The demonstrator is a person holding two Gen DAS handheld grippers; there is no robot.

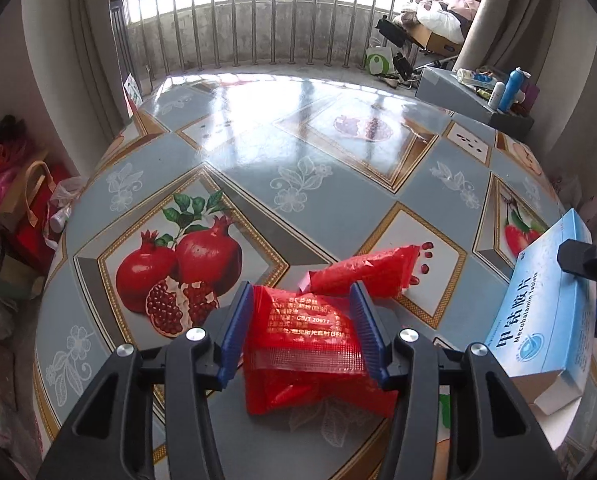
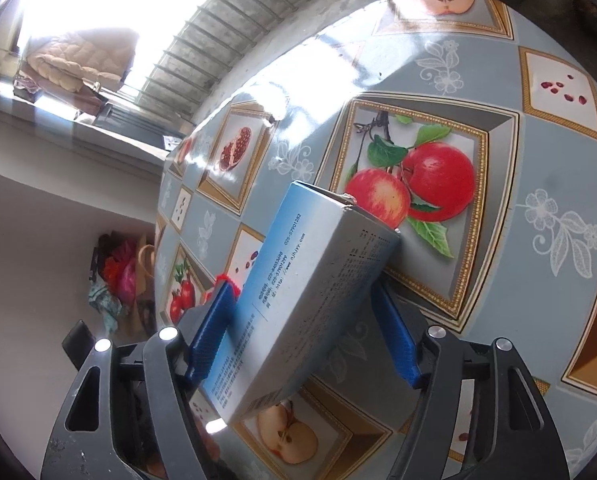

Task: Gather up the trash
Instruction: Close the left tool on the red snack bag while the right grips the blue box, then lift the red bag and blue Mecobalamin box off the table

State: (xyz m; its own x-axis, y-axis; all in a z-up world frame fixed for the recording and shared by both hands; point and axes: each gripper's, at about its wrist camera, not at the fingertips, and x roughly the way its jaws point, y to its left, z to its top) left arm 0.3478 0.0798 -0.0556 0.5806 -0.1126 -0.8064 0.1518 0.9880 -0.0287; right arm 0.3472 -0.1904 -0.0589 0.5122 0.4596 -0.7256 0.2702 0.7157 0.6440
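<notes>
In the left wrist view my left gripper (image 1: 301, 296) is shut on a red plastic wrapper (image 1: 304, 344), its blue pads pressed on both sides of it just above the table (image 1: 258, 184). A second red wrapper (image 1: 368, 271) lies just beyond it. At the right a blue medicine box (image 1: 546, 312) with an open flap is held up off the table. In the right wrist view my right gripper (image 2: 304, 298) is shut on that blue and white box (image 2: 310, 280), which is tilted over the fruit-print tablecloth (image 2: 538, 184).
A grey organiser (image 1: 462, 96) with bottles stands at the table's far right corner. Bags (image 1: 22, 208) are piled on the floor to the left. A railing (image 1: 258, 24) and window lie beyond the table's far edge.
</notes>
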